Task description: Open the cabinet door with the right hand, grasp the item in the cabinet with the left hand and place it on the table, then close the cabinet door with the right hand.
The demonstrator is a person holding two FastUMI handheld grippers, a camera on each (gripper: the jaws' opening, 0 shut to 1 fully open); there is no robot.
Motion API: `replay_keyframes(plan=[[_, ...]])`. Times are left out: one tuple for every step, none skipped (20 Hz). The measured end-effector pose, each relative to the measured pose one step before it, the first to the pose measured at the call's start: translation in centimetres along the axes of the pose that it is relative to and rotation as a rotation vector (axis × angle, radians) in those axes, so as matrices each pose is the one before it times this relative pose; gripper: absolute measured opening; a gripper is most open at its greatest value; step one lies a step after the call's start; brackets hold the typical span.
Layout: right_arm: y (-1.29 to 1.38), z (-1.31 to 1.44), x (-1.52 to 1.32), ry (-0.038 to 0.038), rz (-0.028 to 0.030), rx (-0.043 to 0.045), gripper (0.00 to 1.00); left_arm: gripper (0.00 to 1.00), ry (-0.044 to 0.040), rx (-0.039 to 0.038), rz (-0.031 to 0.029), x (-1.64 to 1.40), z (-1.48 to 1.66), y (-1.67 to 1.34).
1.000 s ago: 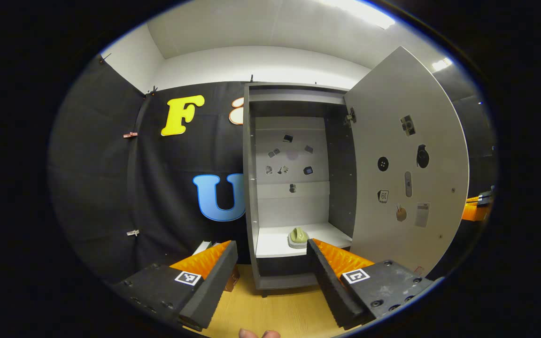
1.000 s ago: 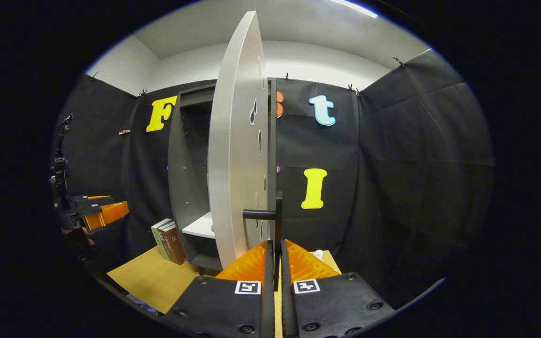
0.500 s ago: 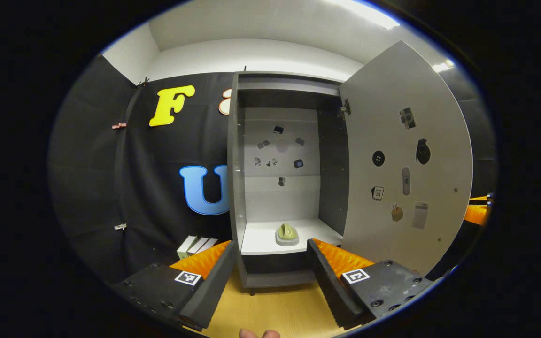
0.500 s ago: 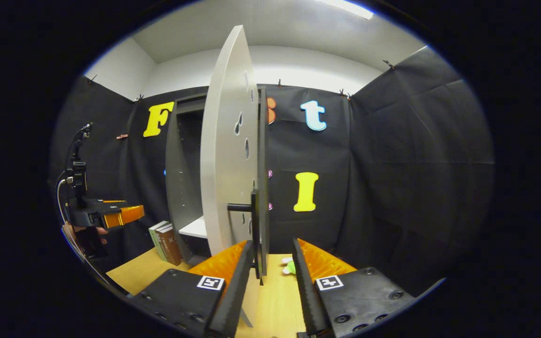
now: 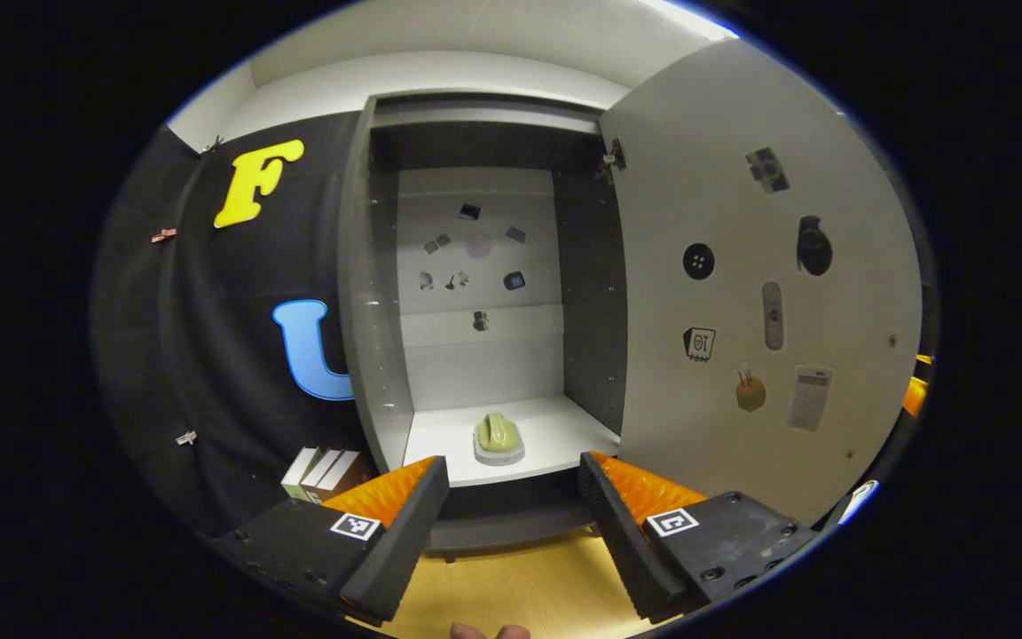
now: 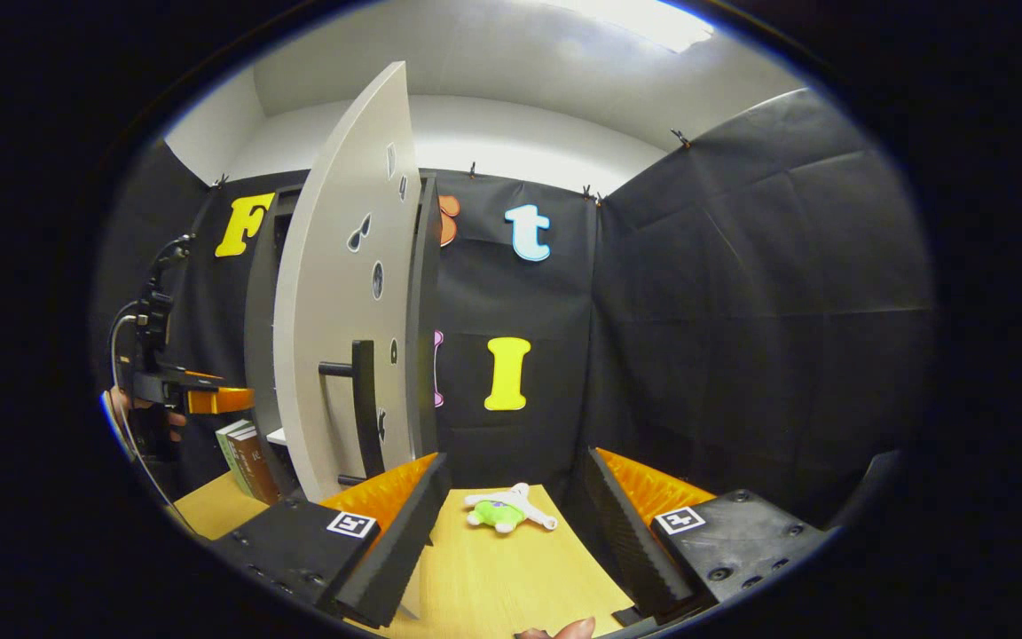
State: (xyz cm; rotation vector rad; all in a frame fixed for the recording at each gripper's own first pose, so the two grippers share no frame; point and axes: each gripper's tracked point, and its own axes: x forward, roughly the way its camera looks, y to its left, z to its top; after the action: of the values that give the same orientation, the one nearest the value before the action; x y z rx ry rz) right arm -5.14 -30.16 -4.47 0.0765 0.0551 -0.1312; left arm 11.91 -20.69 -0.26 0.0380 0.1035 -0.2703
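The grey cabinet stands open, its white door swung out to the right. On its white lower shelf sits a small green item on a pale base. My left gripper is open, in front of and below the shelf, pointing at the item. In the right gripper view the door shows edge-on with its black handle to the left. My right gripper is open, clear of the handle. The left gripper, held by a hand, shows at the far left.
Several books stand left of the cabinet on the wooden table. A small green and white plush toy lies on the table right of the door. Black cloth walls close the booth behind and to the right.
My right gripper let go of the door handle, opened and swung right, away from the door. My left gripper moved closer to the open cabinet and the green item.
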Motion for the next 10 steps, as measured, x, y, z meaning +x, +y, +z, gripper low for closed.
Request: replay_keyframes(plan=[[-0.467,-0.256,0.043,0.01265,-0.00789,0.00625,0.98,0.93,0.01639,-0.00319,-0.00896,1.248,0.032,-0.124],[-0.586,-0.216,-0.029,0.00635,-0.01070,0.00020,0.98,0.93,0.01703,-0.00947,-0.00516,1.591,0.031,0.063],[-0.666,0.037,0.055,-0.00063,-0.01262,-0.00130,0.98,0.93,0.02411,-0.01278,-0.00023,1.373,-0.119,0.152],[-0.711,0.099,0.004,-0.00573,-0.01419,-0.00232,0.98,0.93,0.02136,-0.00936,-0.00136,1.545,-0.131,0.242],[-0.599,0.030,0.081,-0.00628,-0.01445,-0.00304,0.98,0.93,0.01791,-0.00277,0.00112,1.459,0.051,0.222],[-0.599,-0.012,0.130,-0.00187,-0.01099,-0.00444,0.98,0.91,0.01623,0.00260,0.00343,1.400,-0.054,0.320],[-0.526,-0.086,0.093,0.00126,-0.00825,-0.00397,0.98,0.90,0.01915,-0.00134,0.00261,1.408,-0.029,0.283],[-0.607,-0.160,0.147,0.00179,-0.00944,-0.00468,0.98,0.89,0.01976,-0.00271,-0.00293,1.701,-0.250,0.214],[-0.589,-0.119,0.148,0.00039,-0.01011,-0.00413,0.98,0.89,0.02370,-0.00794,-0.00689,1.678,-0.251,0.119],[-0.506,-0.172,0.130,0.00306,-0.00688,-0.00466,0.98,0.87,0.02879,-0.00844,-0.00707,1.419,-0.396,0.120]])
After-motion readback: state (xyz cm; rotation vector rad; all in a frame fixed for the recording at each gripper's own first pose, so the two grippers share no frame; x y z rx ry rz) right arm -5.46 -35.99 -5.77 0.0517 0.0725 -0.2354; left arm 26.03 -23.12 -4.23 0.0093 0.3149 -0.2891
